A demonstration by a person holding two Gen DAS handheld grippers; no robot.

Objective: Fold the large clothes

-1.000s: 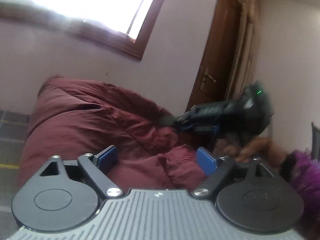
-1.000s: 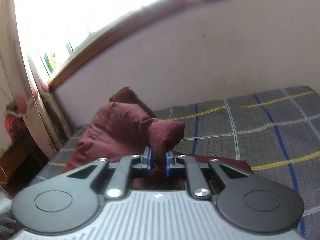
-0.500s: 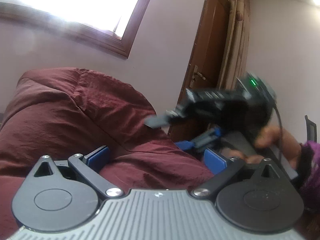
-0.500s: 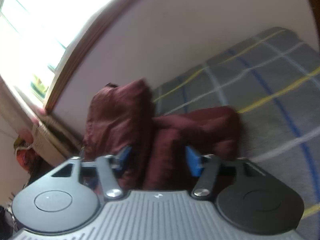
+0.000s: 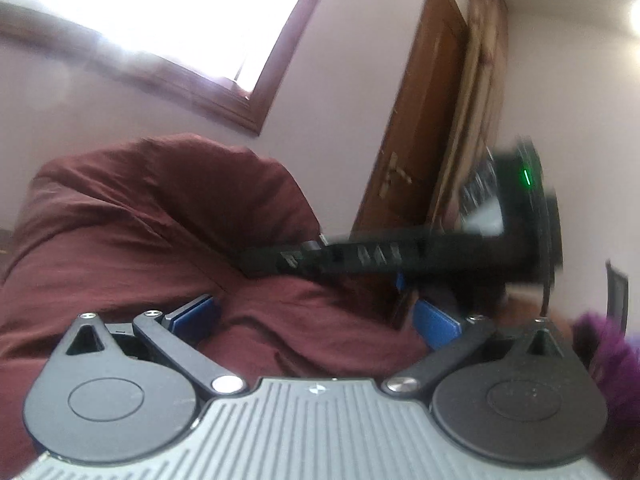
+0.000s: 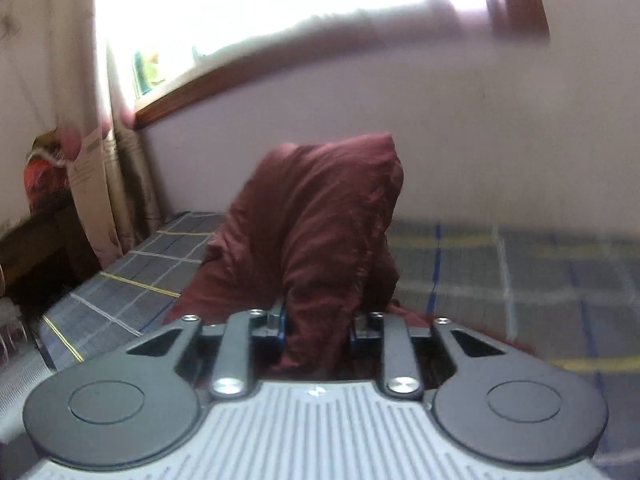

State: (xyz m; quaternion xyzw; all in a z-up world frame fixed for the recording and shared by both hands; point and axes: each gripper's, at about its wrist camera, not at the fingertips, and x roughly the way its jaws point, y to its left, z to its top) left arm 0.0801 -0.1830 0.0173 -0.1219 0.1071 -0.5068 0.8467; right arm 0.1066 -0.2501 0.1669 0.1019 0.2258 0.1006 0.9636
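Observation:
A large maroon padded garment [image 5: 160, 240] is bunched up on the bed. In the left wrist view my left gripper [image 5: 316, 316] is open, its blue pads wide apart with a fold of the garment lying between them. The right gripper's black body [image 5: 380, 258] crosses that view, blurred, just above the cloth. In the right wrist view my right gripper [image 6: 318, 326] is closed on a thick bunch of the maroon garment [image 6: 324, 216], which rises in a hump ahead of it.
The bed has a grey plaid cover [image 6: 520, 272] with blue and yellow lines. A window [image 6: 280, 0] and curtain [image 6: 120, 160] stand at the left, a wall behind. A brown door [image 5: 420, 140] and a purple sleeve [image 5: 608, 344] show in the left wrist view.
My right gripper opened half a second ago and has now closed on a thick bunch of the garment. It has swung across in front of my left gripper, which stayed open.

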